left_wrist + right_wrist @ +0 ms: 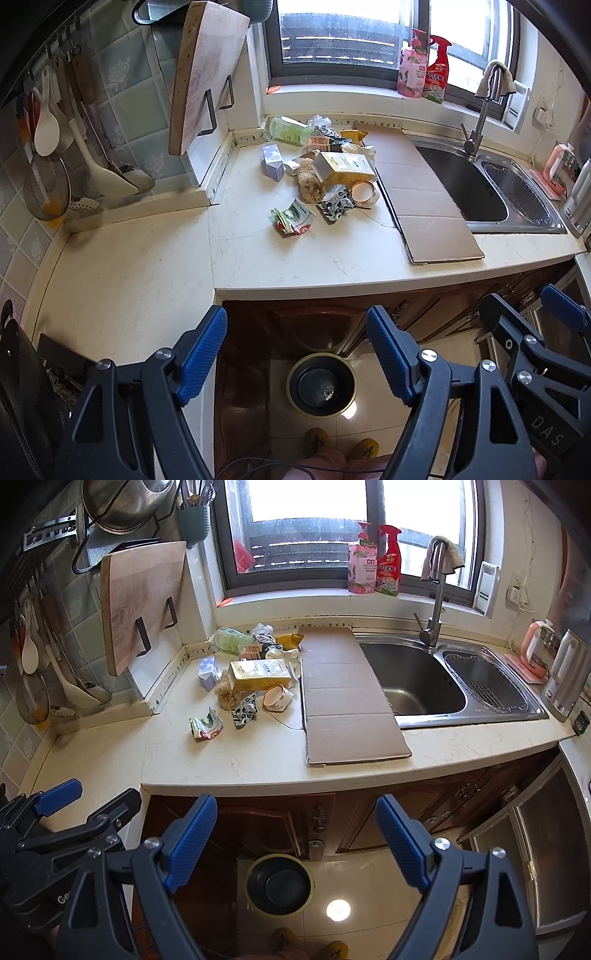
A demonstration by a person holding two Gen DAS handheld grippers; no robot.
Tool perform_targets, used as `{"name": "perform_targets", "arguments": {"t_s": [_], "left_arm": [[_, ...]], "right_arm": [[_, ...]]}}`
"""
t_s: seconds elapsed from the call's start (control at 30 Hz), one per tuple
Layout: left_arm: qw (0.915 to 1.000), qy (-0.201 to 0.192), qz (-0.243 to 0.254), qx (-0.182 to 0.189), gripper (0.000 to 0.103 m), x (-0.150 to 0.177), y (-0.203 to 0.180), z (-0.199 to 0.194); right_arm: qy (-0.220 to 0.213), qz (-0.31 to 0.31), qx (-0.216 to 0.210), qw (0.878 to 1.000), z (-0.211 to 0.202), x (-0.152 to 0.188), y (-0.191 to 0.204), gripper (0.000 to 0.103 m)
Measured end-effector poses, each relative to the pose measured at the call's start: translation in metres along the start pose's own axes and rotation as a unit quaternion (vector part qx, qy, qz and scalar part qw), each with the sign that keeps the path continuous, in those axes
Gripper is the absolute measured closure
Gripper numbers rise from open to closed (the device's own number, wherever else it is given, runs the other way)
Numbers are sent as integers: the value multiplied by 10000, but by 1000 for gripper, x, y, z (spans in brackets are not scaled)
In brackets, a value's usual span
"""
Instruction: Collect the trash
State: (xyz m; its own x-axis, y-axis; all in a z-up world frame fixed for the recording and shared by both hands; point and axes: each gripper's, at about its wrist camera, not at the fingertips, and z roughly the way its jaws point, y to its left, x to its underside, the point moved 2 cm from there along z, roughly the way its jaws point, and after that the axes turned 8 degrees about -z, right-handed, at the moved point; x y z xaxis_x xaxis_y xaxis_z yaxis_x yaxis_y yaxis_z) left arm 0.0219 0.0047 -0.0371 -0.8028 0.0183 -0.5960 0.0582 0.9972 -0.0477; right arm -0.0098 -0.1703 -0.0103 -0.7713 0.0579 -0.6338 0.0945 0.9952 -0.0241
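A pile of trash lies at the back of the pale counter (295,258): a crumpled green-and-red wrapper (293,220) (206,725), a black-and-white wrapper (336,205) (244,710), a yellow box (347,168) (258,674), a purple carton (272,162), a green pack (288,129) and a small tipped white cup (364,192). On the floor below stands a round dark bin (320,384) (279,884). My left gripper (295,332) (105,794) is open and holds nothing, in front of the counter edge. Beside it, my right gripper (297,812) (528,306) is open and holds nothing too.
A flat cardboard sheet (424,192) (343,694) lies partly over the steel sink (417,679). A cutting board (203,74) leans at the left, with utensils (51,122) hanging on the tiled wall. Spray bottles (388,561) stand on the sill. A kettle (565,672) stands far right. Yellow slippers (341,443) show near the bin.
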Motion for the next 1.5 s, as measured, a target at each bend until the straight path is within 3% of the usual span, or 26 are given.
{"name": "perform_targets", "arguments": {"t_s": [1.0,1.3,1.5], "left_arm": [[9997,-142,74,169,27,-17,-10,-3],[9987,-233,51,450,27,-32,-6,-3],[9984,-362,-121,423,26,-47,4,4]], "right_arm": [[-110,-38,268,9996,-11,-16,2,14],[-112,-62,332,9994,-14,-22,5,14],[-55,-118,348,9993,-4,-32,5,14]]}}
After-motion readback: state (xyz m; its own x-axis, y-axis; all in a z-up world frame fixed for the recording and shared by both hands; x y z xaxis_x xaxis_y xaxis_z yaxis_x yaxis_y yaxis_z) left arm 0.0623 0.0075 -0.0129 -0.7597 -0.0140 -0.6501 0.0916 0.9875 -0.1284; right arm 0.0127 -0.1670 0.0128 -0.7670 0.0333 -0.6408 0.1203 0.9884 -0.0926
